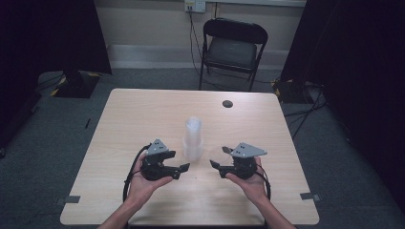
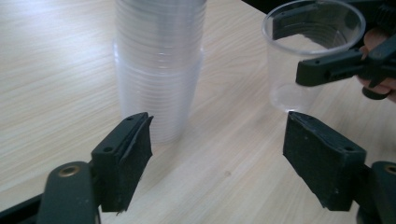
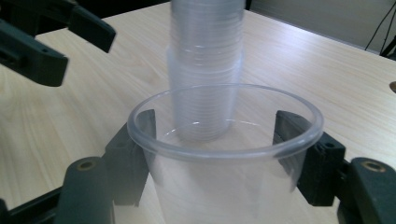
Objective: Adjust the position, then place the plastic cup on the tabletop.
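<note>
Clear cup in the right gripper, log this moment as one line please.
right gripper: shut on single clear cup | left gripper: open, empty | cup stack: upright, between grippers, untouched

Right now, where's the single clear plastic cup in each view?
High view: hard to make out; it would sit at the right claw, right of centre.
Left gripper view: single clear plastic cup at upper right, clamped by the far claw.
Right gripper view: bottom centre, between the black jaws.
Shared landmark: tall stack of clear plastic cups on the light wooden table.
</note>
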